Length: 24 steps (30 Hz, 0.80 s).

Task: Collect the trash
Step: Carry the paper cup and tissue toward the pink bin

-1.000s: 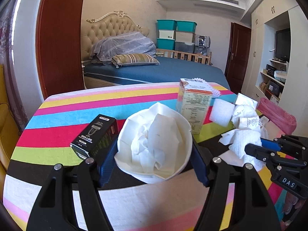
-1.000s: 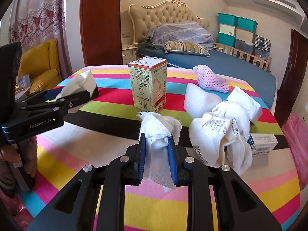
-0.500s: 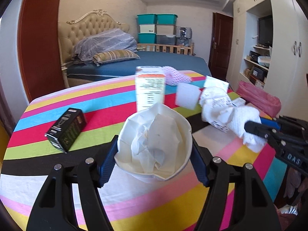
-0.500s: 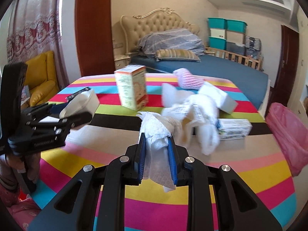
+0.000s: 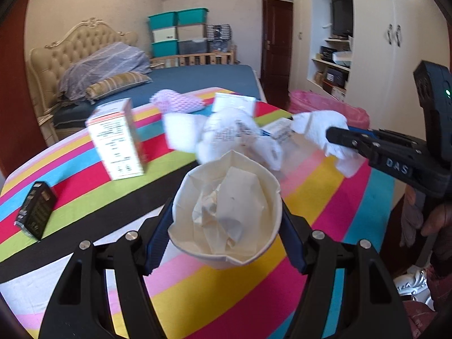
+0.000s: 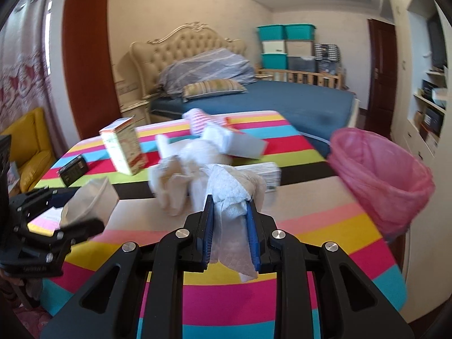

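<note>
Left gripper (image 5: 226, 220): held a crumpled white paper cup (image 5: 226, 212) stuffed with wadded paper, its blue pads pressed on either side of the cup's wall; the cup sat mouth-up, probably so the loose paper inside would not spill during the carry.

Right gripper (image 6: 229, 220): clamped narrow on a white tissue wad (image 6: 228, 197), the tissue bulging above the pads and trailing below them; a soft thing like this needed a tight pinch to stay put.

Bin: a pink-lined trash bin (image 6: 378, 175) stood off the right edge of the bench (image 6: 310, 226), mouth open and tilted towards the cameras, placed within reach of both hands.

Trash left on the bench: a heap of white crumpled paper and wrappers (image 5: 234, 135), an upright printed carton (image 5: 118, 141), a small black box (image 5: 35, 212) lying near the left edge, a pink foam net (image 5: 176, 103) at the far side, and a flat printed packet (image 6: 262, 172) beside the heap.

Step in hand: both grippers were loaded and faced the bin side, so this looked like the carry to the bin.

Progress: early, judging by how much remained on the striped cloth.

Risk: the trailing tissue could snag the heap; the squeezed cup could buckle.
</note>
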Tool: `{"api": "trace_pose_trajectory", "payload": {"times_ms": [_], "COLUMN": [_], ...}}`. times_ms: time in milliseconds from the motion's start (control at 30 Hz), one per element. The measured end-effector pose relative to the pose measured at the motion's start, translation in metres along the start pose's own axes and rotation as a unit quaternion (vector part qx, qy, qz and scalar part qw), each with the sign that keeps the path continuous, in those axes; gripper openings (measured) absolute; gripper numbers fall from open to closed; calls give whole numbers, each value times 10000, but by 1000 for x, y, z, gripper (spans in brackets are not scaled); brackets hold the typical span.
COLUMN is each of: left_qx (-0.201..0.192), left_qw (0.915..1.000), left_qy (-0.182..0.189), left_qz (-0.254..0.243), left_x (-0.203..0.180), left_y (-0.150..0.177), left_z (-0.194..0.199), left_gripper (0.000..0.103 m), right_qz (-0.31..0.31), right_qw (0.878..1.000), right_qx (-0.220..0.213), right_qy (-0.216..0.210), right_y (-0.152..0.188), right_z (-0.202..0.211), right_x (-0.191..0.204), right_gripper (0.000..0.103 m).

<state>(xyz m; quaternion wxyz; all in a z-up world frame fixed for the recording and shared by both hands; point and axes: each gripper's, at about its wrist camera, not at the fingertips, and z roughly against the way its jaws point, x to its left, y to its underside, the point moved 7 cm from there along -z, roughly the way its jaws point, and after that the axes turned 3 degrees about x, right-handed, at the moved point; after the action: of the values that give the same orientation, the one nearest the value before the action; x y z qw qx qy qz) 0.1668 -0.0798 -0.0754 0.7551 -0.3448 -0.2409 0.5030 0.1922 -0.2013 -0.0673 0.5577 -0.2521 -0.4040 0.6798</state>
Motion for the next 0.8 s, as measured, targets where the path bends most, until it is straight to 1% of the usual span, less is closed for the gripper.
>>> {"api": "trace_pose_trajectory", "payload": {"times_ms": [167,333,367,600,700,800], "left_qx": [228,348,355,372,320,213], "left_qw": [9984,9959,9951,9918,9903,9896], "left_qy": [418,661,748,1011,1159,1220], "left_qz": [-309,-512,-543,-689,-691,-736], "left_x": [-37,-69,-77,-117,-136,-156], "left_y": [-9,-24,-30,-76,-106,-135], "left_z": [-18,-40,-44,-81,-97,-116], "left_gripper": [67,67,67,67,67,67], "right_qz": [-261,-386,-415,-635,-659,-684], "right_qw": [9994,9972,9965,9920,9900,9883], "right_qx": [-80,-181,-197,-201,-232,-277], "right_qy": [200,618,702,1075,1223,1337], "right_y": [1,1,1,-3,-8,-17], "right_z": [9,24,27,38,40,39], "right_x": [-35,-76,-85,-145,-164,-185], "right_gripper": [24,24,24,24,24,24]}}
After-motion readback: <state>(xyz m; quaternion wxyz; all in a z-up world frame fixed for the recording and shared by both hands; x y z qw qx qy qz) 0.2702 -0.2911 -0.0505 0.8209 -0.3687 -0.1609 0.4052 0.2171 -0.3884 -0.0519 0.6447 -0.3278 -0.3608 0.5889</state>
